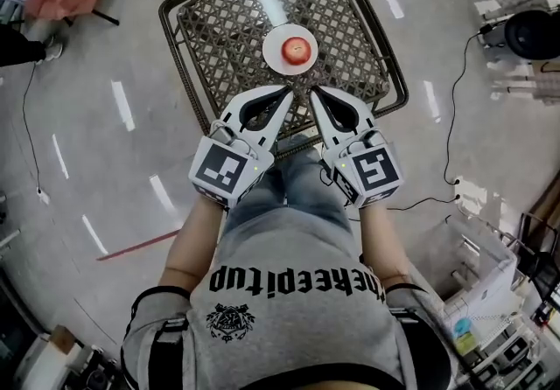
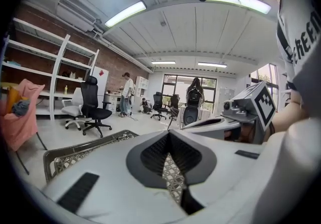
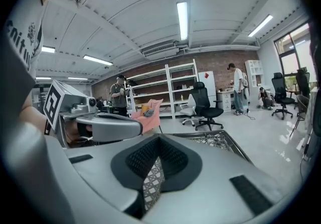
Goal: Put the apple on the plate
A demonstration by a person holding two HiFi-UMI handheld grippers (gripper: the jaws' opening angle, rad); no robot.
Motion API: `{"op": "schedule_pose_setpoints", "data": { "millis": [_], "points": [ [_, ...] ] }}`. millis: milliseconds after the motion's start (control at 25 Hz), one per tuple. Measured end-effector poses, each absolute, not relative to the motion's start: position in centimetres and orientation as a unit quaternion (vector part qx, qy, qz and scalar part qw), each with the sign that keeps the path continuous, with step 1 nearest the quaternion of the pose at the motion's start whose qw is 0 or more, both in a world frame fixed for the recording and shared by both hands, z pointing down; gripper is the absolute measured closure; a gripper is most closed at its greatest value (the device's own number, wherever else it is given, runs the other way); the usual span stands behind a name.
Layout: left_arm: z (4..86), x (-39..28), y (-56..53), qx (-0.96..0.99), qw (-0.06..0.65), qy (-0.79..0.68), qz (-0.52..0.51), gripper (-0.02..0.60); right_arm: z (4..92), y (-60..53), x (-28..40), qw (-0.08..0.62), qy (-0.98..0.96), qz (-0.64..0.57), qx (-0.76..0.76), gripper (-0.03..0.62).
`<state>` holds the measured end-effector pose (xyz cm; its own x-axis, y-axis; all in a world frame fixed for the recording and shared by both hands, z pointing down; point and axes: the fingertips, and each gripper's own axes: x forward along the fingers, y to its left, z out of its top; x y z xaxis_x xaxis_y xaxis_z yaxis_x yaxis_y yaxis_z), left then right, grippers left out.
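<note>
Left gripper [image 1: 287, 93] and right gripper [image 1: 315, 93]: jaws closed tip to tip, nothing held. Both are side by side over the near edge of the table [image 1: 175, 38]. The table top is woven lattice in a dark metal frame. The red apple [image 1: 297, 50] sits on a white plate [image 1: 271, 52] near the table's centre, apart from both grippers. The floor [image 1: 96, 143] is glossy grey and reflects the ceiling lights. Room: brick wall [image 2: 30, 56], white shelving [image 2: 59, 75], black office chair [image 2: 91, 92].

Upside-down "KEEPITUP" across the person's grey shirt [image 1: 296, 279]
</note>
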<state>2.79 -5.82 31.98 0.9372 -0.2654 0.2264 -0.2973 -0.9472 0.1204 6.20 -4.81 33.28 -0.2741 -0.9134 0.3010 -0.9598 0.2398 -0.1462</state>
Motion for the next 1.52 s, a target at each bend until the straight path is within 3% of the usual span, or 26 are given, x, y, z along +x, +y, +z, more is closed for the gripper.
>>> {"op": "schedule_pose_setpoints", "data": {
  "millis": [1520],
  "points": [
    [29.3,-0.8,-2.5,0.989,0.032,-0.121,0.075,0.563,29.0,-0.7,1.4,0.048,-0.779,0.085,0.62,0.585]
  ]
}}
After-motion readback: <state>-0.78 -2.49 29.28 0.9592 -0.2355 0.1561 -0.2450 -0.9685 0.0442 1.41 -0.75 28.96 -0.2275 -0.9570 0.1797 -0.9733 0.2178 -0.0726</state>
